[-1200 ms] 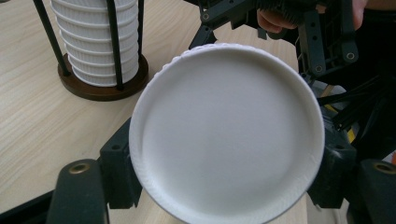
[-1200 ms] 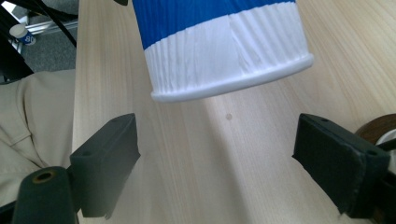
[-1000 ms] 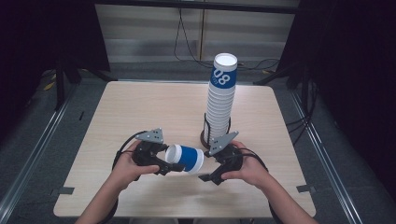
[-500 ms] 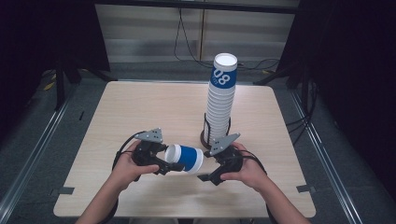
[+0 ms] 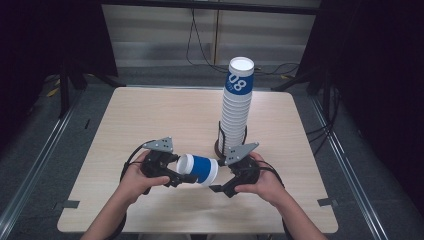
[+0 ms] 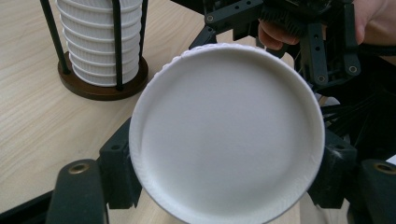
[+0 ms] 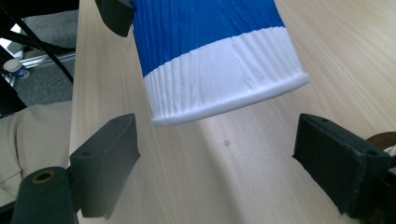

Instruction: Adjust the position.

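Holding a blue-and-white paper cup [image 5: 198, 169] sideways just above the desk [image 5: 150, 120], the left gripper [image 5: 172, 176] has its jaws clamped on the cup's narrow base end — the flat white bottom faces its own camera. The right gripper [image 5: 220, 189] waits with jaws spread wide, nothing between the pads, the cup's rolled rim [image 7: 233, 105] just ahead of them and apart from both. Behind stands a tall stack of cups [image 5: 236, 107] in a wire holder (its wooden base near the person's right hand). Such a cup looks light, thin-walled and easily crushed; the stiffer rim or the base seems the safest place to grip — gently.
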`<action>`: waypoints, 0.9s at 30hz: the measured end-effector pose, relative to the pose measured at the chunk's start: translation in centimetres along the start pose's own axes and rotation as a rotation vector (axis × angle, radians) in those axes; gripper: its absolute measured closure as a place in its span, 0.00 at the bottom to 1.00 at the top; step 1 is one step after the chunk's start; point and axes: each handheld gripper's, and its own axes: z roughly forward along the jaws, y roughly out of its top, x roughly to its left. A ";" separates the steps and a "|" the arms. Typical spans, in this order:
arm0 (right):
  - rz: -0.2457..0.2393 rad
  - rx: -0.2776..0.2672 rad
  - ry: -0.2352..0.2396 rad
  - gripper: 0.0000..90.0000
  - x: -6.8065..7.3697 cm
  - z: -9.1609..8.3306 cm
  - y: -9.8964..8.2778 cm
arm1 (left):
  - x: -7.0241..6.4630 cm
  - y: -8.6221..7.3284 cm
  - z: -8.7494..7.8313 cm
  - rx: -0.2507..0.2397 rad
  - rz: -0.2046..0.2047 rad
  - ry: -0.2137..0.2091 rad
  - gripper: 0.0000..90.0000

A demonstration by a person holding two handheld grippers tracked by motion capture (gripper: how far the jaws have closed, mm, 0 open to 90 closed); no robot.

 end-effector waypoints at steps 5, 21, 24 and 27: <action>0.007 -0.015 -0.003 0.15 0.0 0.1 -0.1 | 0.0 0.0 0.0 0.001 -0.003 0.001 0.31; 0.003 -0.041 -0.014 0.15 0.1 0.5 -0.2 | 0.0 -0.1 0.5 0.001 -0.019 -0.028 0.31; 0.003 -0.041 -0.011 0.15 0.1 0.5 -0.2 | 0.1 -0.2 0.5 -0.001 -0.026 -0.031 0.31; 0.004 -0.039 -0.009 0.15 0.0 0.6 -0.4 | 0.2 -0.3 0.6 -0.006 -0.033 -0.037 0.31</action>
